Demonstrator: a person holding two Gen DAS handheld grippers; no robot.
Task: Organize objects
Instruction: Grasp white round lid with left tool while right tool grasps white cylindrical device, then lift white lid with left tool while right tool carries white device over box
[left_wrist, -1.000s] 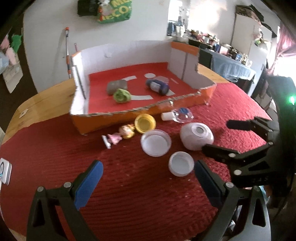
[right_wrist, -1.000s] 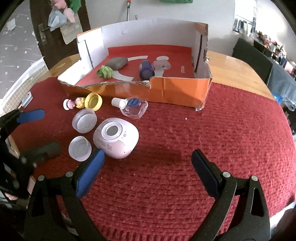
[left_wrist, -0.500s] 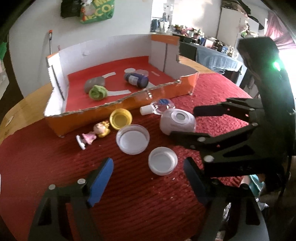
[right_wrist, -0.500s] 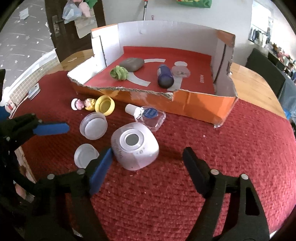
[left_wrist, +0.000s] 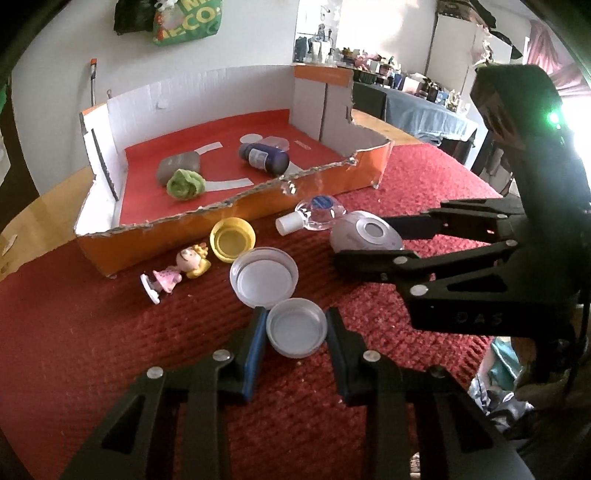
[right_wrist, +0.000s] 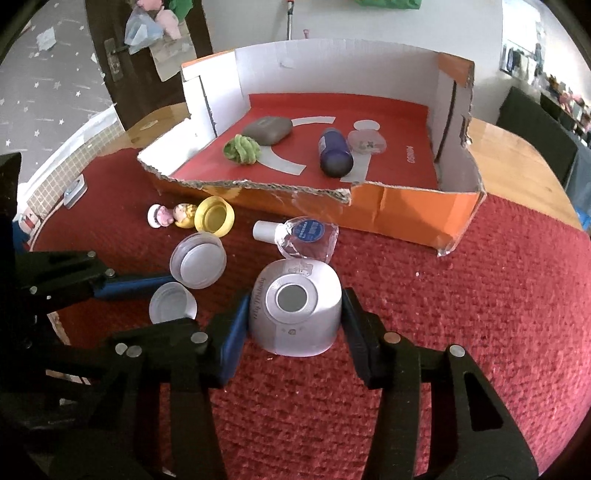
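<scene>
Quick count of what's on the red cloth: two clear round lids, one yellow cap, one little doll figure, one flat clear bottle with a blue label, and one pale pink rounded gadget. Inside the torn orange box there are four more things: a grey pebble-shaped piece, a green scrunchie, a dark blue bottle on its side and a small clear lid.

Compared with a second ago, both tools were gaping wide over bare cloth and both have just been closing. The left gripper is pinched down onto the smaller clear lid, pads touching its rim on both sides (the bigger clear lid sits just beyond, touching it). The right gripper is squeezed around the pink gadget, pads pressed on its flanks. Both items are sitting on the cloth in front of the box
</scene>
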